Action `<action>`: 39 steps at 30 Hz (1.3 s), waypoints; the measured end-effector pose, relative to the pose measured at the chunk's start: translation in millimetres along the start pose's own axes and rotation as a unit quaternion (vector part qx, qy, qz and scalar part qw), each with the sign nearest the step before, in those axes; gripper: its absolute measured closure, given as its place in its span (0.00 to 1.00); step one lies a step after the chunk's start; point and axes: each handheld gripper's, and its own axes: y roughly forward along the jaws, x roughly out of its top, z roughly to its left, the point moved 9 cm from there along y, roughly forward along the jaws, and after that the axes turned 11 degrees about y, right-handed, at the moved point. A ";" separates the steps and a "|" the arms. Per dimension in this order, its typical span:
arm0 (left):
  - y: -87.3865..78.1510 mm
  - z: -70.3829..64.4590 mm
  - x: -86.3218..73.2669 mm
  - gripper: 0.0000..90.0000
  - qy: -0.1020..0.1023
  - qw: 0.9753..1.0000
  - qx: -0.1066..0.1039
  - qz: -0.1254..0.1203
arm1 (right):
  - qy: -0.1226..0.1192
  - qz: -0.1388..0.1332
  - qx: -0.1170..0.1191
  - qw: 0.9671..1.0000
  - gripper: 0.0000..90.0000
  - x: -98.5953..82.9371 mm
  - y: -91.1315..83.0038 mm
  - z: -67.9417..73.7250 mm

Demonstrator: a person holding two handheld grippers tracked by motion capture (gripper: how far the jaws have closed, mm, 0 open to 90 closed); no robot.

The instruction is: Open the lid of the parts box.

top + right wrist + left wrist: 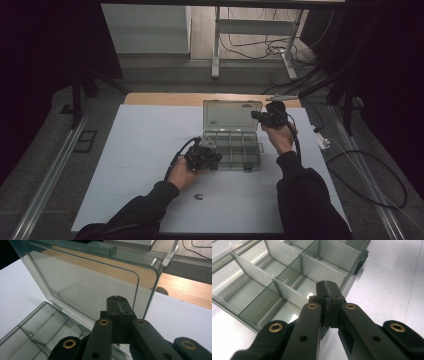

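A clear compartment box [232,149] sits open on the white table [140,150], its lid [231,116] standing upright at the far side. The left gripper [212,159] hovers at the box's near left corner, its jaws pressed together with nothing between them. The right gripper [256,115] is raised beside the lid's right edge, jaws likewise closed and empty; in the right gripper view the tips sit just before the lid's clear panel, though contact cannot be told. A small dark object [199,197], too small to identify, lies on the table nearer the person.
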 end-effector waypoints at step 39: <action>-24.0 5.2 3.3 0.77 -0.028 1.000 -0.006 0.010 | -0.020 0.038 -0.007 0.999 0.70 -22.8 -24.2 12.0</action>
